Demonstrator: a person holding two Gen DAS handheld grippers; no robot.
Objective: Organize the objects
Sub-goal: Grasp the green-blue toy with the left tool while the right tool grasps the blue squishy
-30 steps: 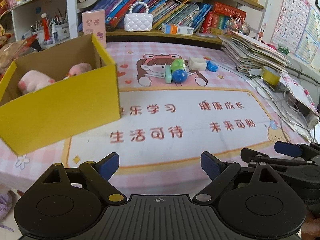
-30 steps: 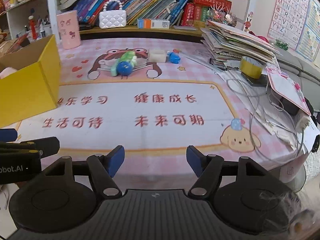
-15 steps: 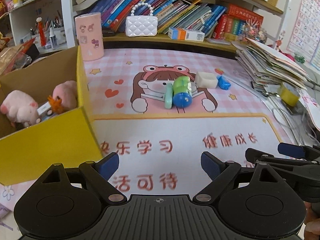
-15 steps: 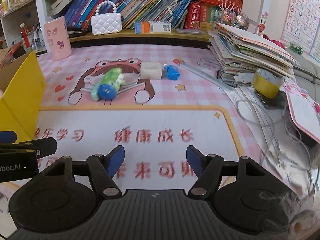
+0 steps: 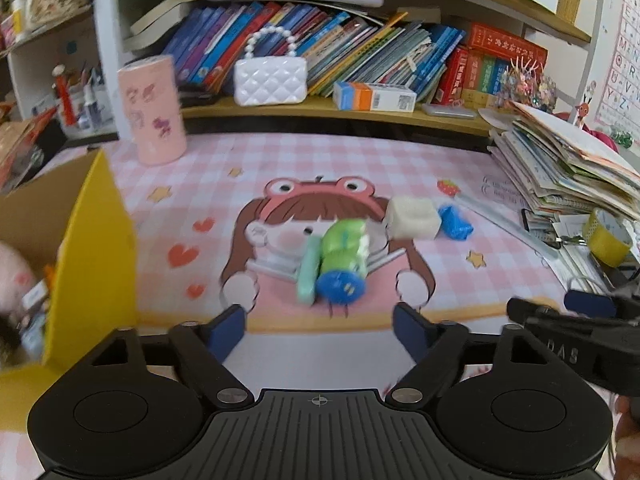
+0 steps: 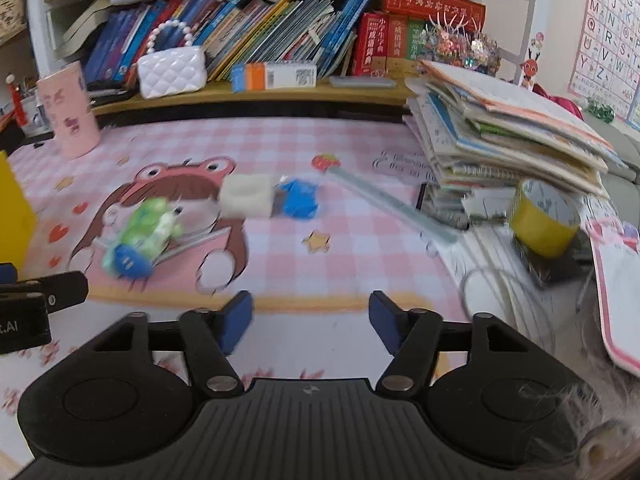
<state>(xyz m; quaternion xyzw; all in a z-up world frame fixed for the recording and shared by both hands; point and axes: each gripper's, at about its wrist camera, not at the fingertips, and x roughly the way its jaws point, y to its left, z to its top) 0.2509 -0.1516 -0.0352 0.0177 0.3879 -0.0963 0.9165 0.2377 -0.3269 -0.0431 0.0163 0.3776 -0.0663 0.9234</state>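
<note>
Green-blue toy lying on mat, white block just right. Left gripper, right gripper both closing, nothing between jaws.

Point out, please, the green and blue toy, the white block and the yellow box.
green and blue toy (image 5: 342, 258), left wrist view, on its green body.
white block (image 6: 245, 196), right wrist view, on its front face.
yellow box (image 5: 94, 264), left wrist view, on its outer side wall.
</note>
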